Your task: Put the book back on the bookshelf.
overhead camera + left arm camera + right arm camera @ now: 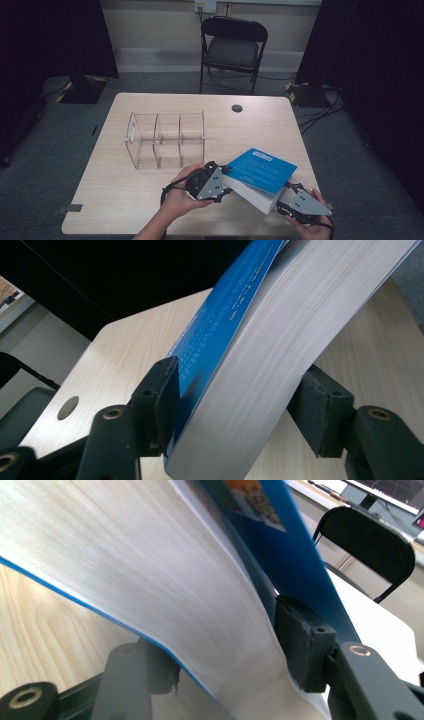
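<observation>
Tongs (235,405) grip blue book (264,170), writing unreadable.

A clear plastic organizer (167,140) with 3 compartments stands on the wooden table (120,190). Behind the table sits 1 black folding chair (233,47).

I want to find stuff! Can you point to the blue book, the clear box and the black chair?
blue book (264,168): high view, on its blue cover.
clear box (167,140): high view, on its middle compartment.
black chair (233,52): high view, on its seat.
</observation>
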Available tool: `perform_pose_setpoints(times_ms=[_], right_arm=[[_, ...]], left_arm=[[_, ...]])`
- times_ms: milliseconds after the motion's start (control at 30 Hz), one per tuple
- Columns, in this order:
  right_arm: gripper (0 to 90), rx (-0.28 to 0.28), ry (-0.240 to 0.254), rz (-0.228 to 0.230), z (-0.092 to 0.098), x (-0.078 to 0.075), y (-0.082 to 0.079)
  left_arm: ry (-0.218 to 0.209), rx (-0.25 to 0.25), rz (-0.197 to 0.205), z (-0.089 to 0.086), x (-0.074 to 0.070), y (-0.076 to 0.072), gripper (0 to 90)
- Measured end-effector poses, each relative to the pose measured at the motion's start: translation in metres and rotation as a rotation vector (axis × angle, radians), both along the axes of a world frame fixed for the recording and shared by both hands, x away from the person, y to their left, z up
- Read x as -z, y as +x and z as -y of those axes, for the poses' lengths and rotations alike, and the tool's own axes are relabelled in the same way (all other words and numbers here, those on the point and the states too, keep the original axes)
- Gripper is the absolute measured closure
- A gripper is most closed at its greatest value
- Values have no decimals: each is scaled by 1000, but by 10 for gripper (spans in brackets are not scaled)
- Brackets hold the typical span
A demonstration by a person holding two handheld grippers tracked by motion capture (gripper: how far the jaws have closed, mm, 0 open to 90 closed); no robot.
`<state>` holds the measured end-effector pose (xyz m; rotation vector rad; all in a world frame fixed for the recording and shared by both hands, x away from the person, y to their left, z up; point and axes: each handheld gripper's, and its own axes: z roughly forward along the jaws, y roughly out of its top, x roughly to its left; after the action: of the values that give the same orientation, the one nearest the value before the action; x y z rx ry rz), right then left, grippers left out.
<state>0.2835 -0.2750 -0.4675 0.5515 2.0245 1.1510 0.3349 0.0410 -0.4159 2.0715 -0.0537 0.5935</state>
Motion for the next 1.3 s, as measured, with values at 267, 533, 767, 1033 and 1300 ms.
perform_pose_setpoints(times_ms=[267, 533, 767, 1033, 1300], right_arm=[[478, 7, 83, -56, 7, -4, 1], [479, 12, 112, -82, 10, -7, 2], [479, 2, 157, -108, 16, -9, 0], [478, -10, 189, -119, 22, -9, -1], [478, -24, 220, -145, 25, -11, -2]], left_arm=[[-57, -101, -149, -17, 14, 10, 219], [-91, -175, -286, -40, 40, 15, 223], [-108, -189, -292, -34, 48, 22, 224], [-131, -173, -276, -16, 36, 30, 281], [-130, -155, -284, -11, 30, 30, 335]])
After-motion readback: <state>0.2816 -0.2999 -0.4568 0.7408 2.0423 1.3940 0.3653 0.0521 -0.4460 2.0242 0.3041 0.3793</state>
